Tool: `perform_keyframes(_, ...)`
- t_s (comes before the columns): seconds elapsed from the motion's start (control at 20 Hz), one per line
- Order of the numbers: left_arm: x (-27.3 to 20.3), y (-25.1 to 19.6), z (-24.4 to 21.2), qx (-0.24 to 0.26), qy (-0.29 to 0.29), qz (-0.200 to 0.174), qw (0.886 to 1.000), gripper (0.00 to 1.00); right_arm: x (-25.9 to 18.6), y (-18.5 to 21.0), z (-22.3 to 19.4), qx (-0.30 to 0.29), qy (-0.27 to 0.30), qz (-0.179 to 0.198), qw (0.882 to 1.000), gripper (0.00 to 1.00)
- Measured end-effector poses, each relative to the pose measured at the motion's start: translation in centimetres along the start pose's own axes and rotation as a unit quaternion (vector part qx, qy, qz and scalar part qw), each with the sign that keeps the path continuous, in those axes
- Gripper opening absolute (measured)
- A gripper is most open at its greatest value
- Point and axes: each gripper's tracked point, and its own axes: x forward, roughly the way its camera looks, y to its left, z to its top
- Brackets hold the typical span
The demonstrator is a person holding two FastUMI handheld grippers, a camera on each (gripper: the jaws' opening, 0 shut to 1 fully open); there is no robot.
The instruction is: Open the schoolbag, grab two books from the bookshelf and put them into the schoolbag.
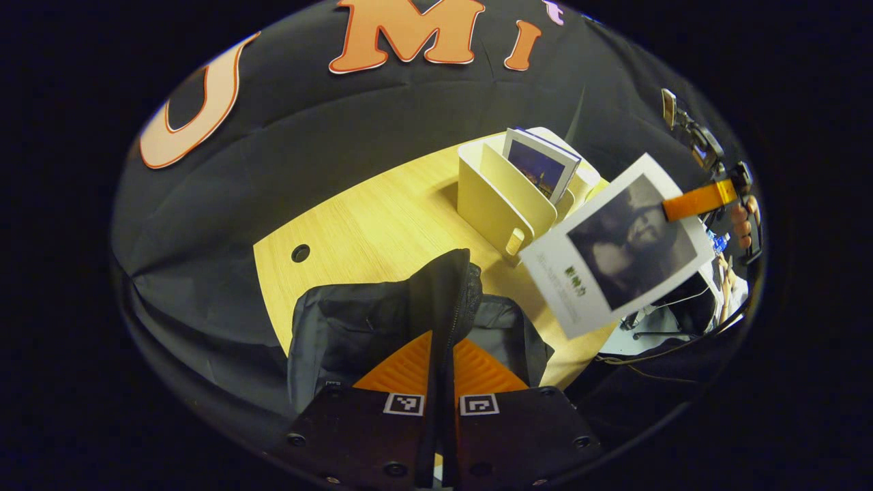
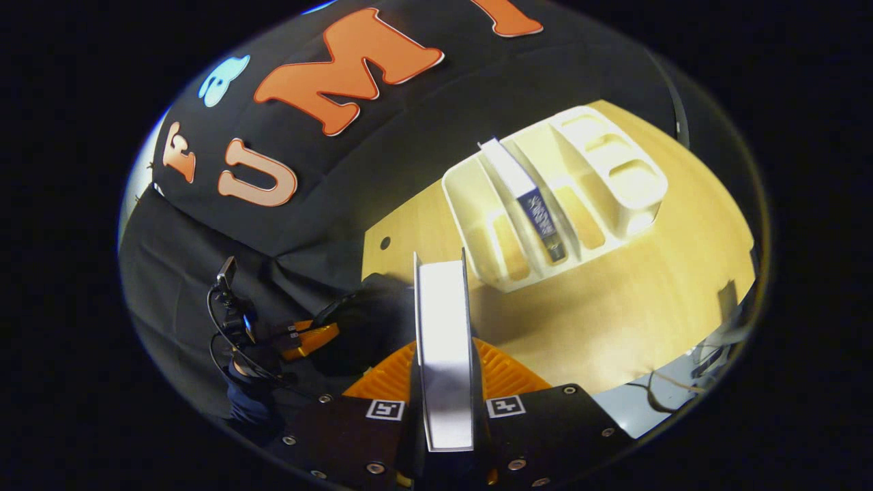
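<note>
Book [image 2: 445, 341] clamped upright in right tool [image 2: 447, 382], seemingly above schoolbag [image 1: 382, 320].

Bare table [image 2: 614, 320] between bookshelf [image 2: 545, 198], schoolbag [image 2: 368, 320]

Both views from above, angled down over the table [image 1: 354, 225], sharing the bookshelf [image 2: 545, 204].

Dim booth, strong fisheye bending at the edges, and warm overhead glare on the table [image 2: 634, 320].
</note>
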Motion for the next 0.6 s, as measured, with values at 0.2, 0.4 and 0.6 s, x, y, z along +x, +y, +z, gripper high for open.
perform_keyframes(0.2,-0.1,-0.4,0.6,-0.020,-0.016,-0.005,1.000,0.05,4.4,2.1,-3.0,0.024,0.011,0.057,0.998,0.29)
perform_keyframes(0.4,0.4,-1.4,0.5,-0.049,-0.031,-0.013,0.998,0.05,9.4,3.2,-4.4,0.051,0.009,0.088,0.995,0.29)
perform_keyframes(0.6,0.1,-2.1,0.7,-0.075,-0.049,-0.015,0.996,0.05,14.5,4.5,-4.8,0.094,-0.015,0.114,0.989,0.29)
